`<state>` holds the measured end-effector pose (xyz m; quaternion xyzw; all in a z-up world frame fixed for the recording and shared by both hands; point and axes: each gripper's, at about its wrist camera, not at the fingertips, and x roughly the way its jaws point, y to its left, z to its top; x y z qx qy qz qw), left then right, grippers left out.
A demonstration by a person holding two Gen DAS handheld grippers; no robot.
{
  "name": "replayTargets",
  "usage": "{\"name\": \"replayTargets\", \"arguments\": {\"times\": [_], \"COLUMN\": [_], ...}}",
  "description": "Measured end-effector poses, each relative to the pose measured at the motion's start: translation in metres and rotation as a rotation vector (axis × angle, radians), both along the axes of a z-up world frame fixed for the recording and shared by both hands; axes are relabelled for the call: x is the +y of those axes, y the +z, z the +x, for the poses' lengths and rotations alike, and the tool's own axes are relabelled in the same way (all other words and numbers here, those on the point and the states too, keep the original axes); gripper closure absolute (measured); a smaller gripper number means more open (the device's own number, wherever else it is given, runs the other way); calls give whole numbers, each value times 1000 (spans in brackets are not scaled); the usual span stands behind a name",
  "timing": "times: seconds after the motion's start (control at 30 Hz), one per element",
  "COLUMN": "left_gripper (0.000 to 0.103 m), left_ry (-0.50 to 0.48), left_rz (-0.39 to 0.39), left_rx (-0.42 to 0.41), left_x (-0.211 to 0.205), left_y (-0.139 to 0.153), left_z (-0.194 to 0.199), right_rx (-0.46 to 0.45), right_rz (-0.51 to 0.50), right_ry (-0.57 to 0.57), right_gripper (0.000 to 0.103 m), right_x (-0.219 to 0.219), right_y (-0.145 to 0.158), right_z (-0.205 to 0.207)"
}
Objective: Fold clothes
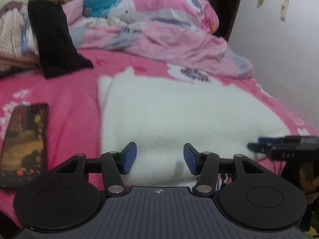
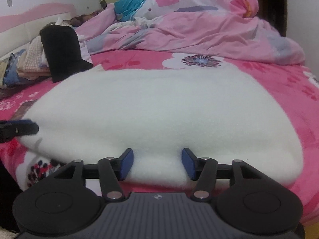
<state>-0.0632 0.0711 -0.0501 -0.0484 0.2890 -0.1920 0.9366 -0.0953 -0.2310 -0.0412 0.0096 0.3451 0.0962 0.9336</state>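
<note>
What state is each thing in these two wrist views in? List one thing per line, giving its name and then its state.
White fleece garment: folded, lying flat on the bed.
Phone: face up, screen lit.
Black garment: draped over a pile of clothes.
Pink duvet: crumpled in a heap.
Left gripper: open, white fleece between its fingers, not pinched.
Right gripper: open, at the fleece's near edge.

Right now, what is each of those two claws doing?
Left gripper: open, white garment between its pads, not pinched.
Right gripper: open over the garment's near edge.
</note>
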Motion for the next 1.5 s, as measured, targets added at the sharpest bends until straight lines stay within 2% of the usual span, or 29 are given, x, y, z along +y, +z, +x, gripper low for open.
{"name": "replayTargets", "arguments": {"times": [0.13,0.33,0.5,0.57,0.63,0.67,0.77,0.83,0.87,1.0,1.3,1.43,1.5], "left_gripper": [51,51,50,46,43,41,36,35,34,28,20,6,2], "left_ry": [-14,-57,-122,-131,-128,-126,-107,-95,-91,-78,-70,-71,-66], "left_rz": [43,80,235,296,314,321,292,281,281,281,293,303,317], "left_rx": [-51,-86,-60,-51,-51,-51,0,31,40,70,125,143,144], "left_x": [-6,-23,-52,-61,-64,-66,-64,-64,-64,-69,-75,-80,-85], "left_y": [10,19,5,-5,-6,-7,-6,-3,-3,-1,2,0,-1], "left_z": [4,20,24,23,23,22,29,34,34,37,44,44,43], "right_rx": [9,8,-87,-119,-120,-91,2,-43,-34,9,25,20,19], "right_rz": [1,-18,-29,-25,-29,-38,-93,-157,-166,-139,-135,-136,-140], "right_ry": [23,15,-5,-7,-16,-18,-25,-19,-26,-36,-22,-14,-9], "right_gripper": [28,20,10,4,4,3,0,0,0,0,0,0,0], "right_x": [1,11,10,9,9,11,17,27,29,24,23,23,23], "right_y": [-1,4,27,31,29,22,-6,-10,-8,-4,-4,-5,-5], "right_z": [0,2,0,1,7,12,27,21,22,27,27,26,26]}}
